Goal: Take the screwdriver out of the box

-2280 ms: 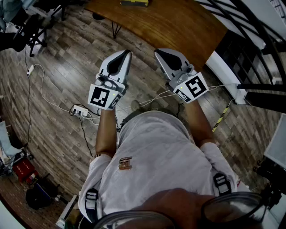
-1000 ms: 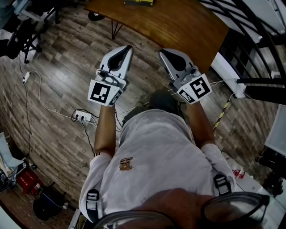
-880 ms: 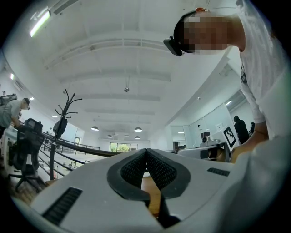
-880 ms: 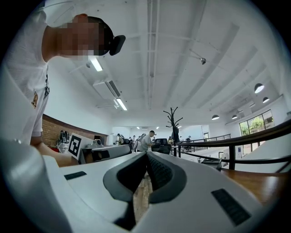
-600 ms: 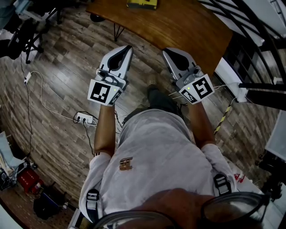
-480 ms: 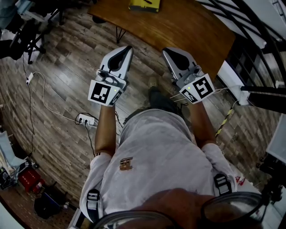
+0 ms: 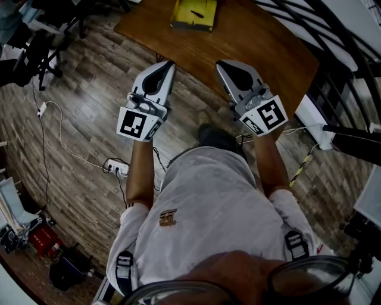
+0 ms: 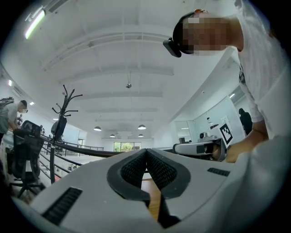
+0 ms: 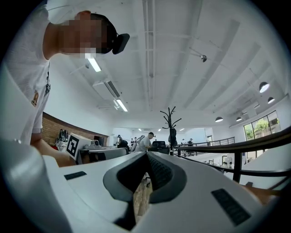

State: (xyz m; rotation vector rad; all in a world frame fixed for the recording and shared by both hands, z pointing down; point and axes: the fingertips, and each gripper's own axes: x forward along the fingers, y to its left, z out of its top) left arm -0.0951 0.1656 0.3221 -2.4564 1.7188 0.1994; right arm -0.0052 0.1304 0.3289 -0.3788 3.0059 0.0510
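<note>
Left gripper (image 7: 169, 64) and right gripper (image 7: 220, 64) are closed and empty, the yellow box (image 7: 180, 19) with the screwdriver (image 7: 197, 13) lies at twelve o'clock on the table (image 7: 262, 41), and arriving unopened we could shove it

The left gripper (image 7: 168, 63) and the right gripper (image 7: 219, 63) are held forward side by side on bare forearms (image 7: 138, 173), nearly level, each with its jaws pressed together.

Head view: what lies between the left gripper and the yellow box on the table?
Only bare wooden tabletop. The head view shows nothing else between the left gripper and the yellow box.
</note>
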